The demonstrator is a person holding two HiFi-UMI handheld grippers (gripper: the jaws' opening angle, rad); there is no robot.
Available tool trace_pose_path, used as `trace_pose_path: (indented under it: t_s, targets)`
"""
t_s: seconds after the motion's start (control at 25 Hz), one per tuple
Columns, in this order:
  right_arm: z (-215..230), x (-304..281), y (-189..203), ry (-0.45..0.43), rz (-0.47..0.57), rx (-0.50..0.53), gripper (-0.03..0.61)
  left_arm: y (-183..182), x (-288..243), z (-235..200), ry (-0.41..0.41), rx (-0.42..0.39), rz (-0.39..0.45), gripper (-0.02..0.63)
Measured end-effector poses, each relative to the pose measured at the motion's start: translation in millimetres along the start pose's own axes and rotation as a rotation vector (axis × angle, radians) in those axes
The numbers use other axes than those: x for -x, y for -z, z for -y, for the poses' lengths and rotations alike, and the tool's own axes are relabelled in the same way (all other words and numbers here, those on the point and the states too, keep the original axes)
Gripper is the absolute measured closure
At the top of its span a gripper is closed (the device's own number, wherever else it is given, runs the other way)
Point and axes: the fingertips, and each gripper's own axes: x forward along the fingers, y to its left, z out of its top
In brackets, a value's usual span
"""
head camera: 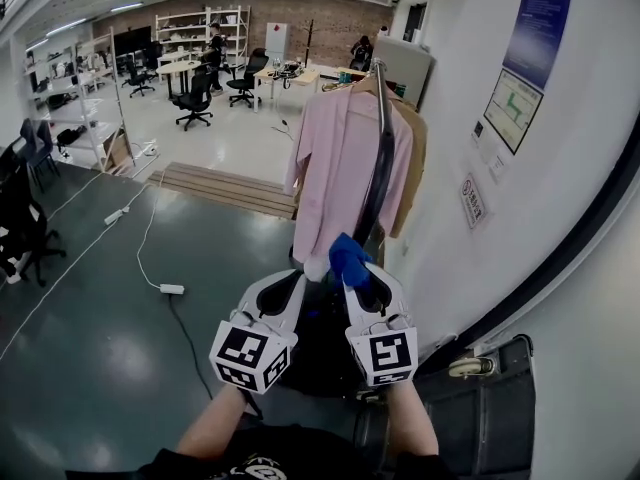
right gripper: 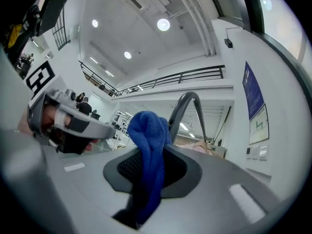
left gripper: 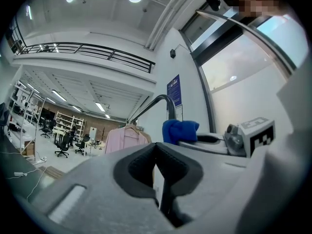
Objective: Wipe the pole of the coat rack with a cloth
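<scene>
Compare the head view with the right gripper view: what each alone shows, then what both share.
Head view only: the floor, a power strip and the person's forearms. Right gripper view only: the right gripper with its jaws shut on the cloth, and round ceiling lights. Both: cloth, pole, wall poster.

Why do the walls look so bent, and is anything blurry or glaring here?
Head view: fisheye lens bows the dark window frame; the pink shirt is sharp. Left gripper view: round black border, the close left gripper soft. Right gripper view: ceiling lamps glare; blue cloth crisp.
</scene>
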Motion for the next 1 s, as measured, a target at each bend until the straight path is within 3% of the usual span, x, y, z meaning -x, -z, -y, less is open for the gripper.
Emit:
trace_pose_path:
  t_s: [0.36,0.56,0.76,1.0]
  targets:
    - [64.8,-16.6,-96.5,0.033,0.138,-0.045,0.500,-8.7,6.8,3.0,-0.002,0.003,0.026,0.609]
    - [106.3,-41.4,-136.6,0.066,0.151,-0.067,0.500,-13.2,6.8,4.1,0.006,0.000,0.031,0.609]
    - [127.8,-62.6,-148.6,0.035,0.115,-0.140,0.499,-12.4,7.4,6.6,0.013,0.000,0.025,0.609]
    - [93.3,-29.1,-133.8,0.043,0.198,-0.066,0.506,-9.8,9.4,-1.2,0.001,0.003,0.016,0.609]
